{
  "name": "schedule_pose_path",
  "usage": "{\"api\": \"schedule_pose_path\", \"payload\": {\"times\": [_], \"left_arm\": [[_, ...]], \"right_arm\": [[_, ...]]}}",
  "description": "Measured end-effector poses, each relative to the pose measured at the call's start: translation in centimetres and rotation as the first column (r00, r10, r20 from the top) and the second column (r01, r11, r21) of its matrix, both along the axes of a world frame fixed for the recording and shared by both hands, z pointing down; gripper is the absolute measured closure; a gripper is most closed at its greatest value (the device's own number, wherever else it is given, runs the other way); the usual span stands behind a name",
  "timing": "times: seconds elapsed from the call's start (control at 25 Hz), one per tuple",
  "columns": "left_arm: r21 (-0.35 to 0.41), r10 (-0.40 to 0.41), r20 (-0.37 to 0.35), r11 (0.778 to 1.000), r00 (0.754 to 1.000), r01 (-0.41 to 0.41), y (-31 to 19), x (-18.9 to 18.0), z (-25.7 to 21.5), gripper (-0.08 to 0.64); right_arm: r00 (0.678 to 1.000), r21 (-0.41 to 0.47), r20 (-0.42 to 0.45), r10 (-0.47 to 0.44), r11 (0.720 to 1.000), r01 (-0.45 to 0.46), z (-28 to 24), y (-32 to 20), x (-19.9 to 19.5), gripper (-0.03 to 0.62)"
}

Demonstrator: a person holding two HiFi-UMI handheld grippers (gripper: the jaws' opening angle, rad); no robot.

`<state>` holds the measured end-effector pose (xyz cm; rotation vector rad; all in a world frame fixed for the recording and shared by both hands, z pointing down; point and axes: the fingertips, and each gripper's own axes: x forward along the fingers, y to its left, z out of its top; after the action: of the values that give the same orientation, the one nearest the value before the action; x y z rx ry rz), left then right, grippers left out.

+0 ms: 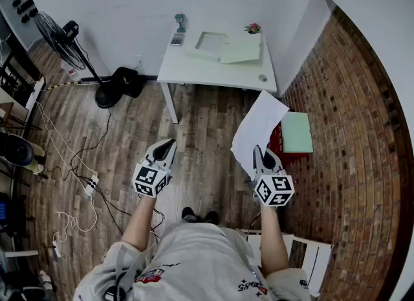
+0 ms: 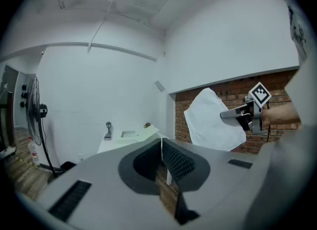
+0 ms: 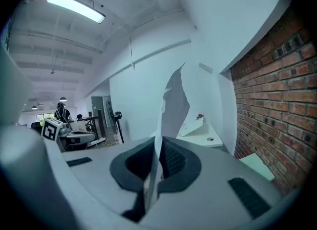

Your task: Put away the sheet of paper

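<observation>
A white sheet of paper (image 1: 259, 127) stands up in the air in front of me, pinched at its lower edge by my right gripper (image 1: 265, 161), whose jaws are shut on it. In the right gripper view the sheet of paper (image 3: 166, 120) rises edge-on from between the jaws. My left gripper (image 1: 165, 149) hangs level with it to the left, shut with nothing in it. From the left gripper view the paper (image 2: 210, 120) and the right gripper (image 2: 233, 115) show at the right, before the brick wall. A pale green folder (image 1: 239, 48) lies open on the white desk (image 1: 194, 72) ahead.
The desk also holds a calculator (image 1: 176, 39), a small lamp (image 1: 180, 19) and a flower pot (image 1: 253, 28). A red box with a green lid (image 1: 294, 134) sits by the brick wall (image 1: 349, 118). A standing fan (image 1: 65, 44) and cables (image 1: 77, 170) lie left on the wood floor.
</observation>
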<state>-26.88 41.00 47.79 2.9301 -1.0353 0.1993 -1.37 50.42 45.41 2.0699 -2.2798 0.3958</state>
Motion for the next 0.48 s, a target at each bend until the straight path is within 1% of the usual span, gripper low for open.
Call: {"api": "schedule_pose_path", "payload": {"times": [0.12, 0.32, 0.48], "left_arm": [[-0.002, -0.002, 0.0, 1.0, 1.0, 0.002, 0.08, -0.03, -0.05, 0.532], [-0.004, -0.008, -0.001, 1.0, 1.0, 0.008, -0.05, 0.19, -0.13, 0.534], [-0.006, -0.014, 0.0, 1.0, 1.0, 0.014, -0.21, 0.38, -0.03, 0.534]], "right_arm": [[1.0, 0.007, 0.001, 0.0, 1.0, 0.0, -0.17, -0.02, 0.01, 0.595], [1.0, 0.053, 0.026, -0.002, 0.999, 0.001, -0.82, -0.05, 0.4, 0.595], [1.0, 0.051, 0.028, -0.012, 0.999, 0.011, -0.72, -0.38, 0.53, 0.595]]}}
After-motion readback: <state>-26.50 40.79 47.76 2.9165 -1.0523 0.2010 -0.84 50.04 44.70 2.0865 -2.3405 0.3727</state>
